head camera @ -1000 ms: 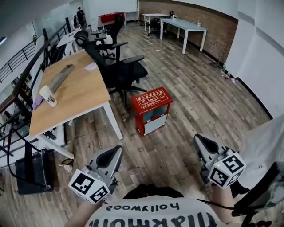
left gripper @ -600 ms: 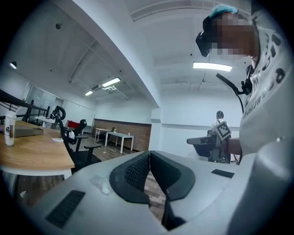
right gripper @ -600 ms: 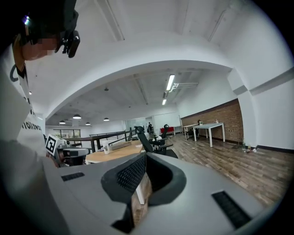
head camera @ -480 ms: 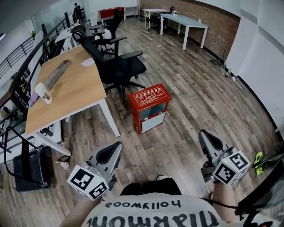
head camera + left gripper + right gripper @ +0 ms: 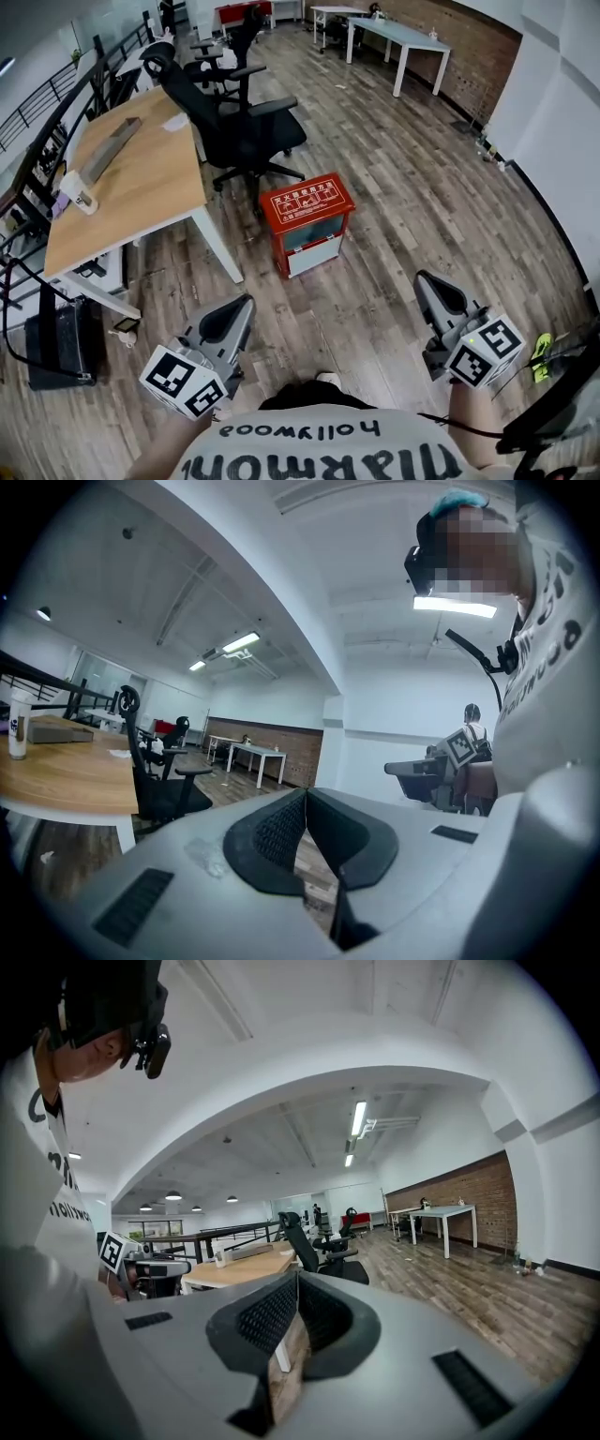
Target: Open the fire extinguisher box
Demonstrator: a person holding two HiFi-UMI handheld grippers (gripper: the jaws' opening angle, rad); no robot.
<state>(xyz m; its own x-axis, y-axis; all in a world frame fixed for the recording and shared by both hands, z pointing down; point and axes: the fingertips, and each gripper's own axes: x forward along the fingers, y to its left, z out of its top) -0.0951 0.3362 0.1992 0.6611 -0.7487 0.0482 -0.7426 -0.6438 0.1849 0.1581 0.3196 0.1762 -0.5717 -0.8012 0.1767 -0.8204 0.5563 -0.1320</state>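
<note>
With the red fire extinguisher box (image 5: 307, 220) standing on the floor (image 5: 403, 197) beside the desk (image 5: 141, 187), well ahead of the left gripper (image 5: 234, 314) and right gripper (image 5: 433, 292), both pressed together and empty, the approach should likely lower them toward its lid and spread one first.

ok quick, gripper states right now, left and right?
Left gripper: closed, nothing between the jaws.
Right gripper: closed, nothing between the jaws.
</note>
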